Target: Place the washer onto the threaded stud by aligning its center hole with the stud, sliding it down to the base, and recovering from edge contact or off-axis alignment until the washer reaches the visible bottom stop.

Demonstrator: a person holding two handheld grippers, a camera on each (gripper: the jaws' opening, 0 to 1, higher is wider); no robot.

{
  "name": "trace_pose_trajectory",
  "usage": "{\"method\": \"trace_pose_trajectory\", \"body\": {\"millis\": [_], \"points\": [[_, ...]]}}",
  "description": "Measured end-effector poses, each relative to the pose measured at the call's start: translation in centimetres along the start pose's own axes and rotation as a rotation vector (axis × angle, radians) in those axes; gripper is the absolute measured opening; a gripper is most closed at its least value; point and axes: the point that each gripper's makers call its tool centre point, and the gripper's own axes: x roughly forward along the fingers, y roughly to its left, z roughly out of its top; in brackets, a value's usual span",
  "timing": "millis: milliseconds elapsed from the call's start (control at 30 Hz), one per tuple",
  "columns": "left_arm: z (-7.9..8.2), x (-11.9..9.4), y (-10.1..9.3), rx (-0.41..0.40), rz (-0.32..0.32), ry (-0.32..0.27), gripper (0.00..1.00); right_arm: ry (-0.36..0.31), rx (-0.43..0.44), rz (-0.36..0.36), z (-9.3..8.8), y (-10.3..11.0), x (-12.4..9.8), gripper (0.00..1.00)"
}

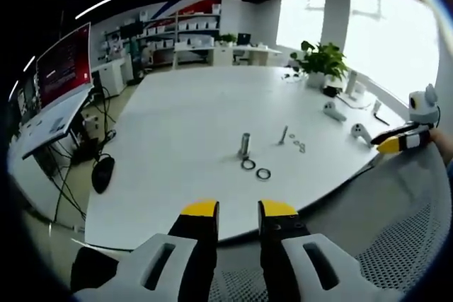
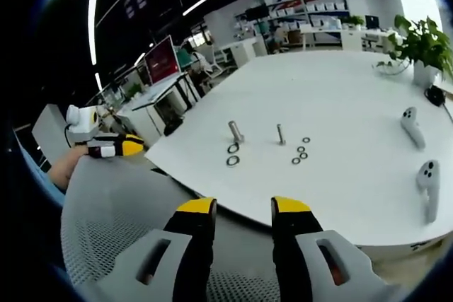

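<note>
No writing is legible; both the left tool [image 1: 238,208] and right tool [image 2: 243,206] are spread, short of the desk [image 1: 177,139] with studs and washers [image 2: 233,160].

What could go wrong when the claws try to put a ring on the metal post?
1. The washers are small and flat on the table, so a claw may slip off one or push it away.
2. Two studs stand close together, the thicker stud and the thin stud; a washer could go on the wrong one or knock it over.
3. Both the left claw and right claw are far back and open, so a long reach may land off-centre.
</note>
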Motion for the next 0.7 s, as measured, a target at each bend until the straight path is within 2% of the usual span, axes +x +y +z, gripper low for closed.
{"method": "trace_pose_trajectory", "body": {"millis": [700], "points": [[-0.19, 0.00, -0.12, 0.018, -0.005, 0.011, 0.16, -0.006, 0.004, -0.001, 0.03, -0.03, -0.05, 0.33]]}}
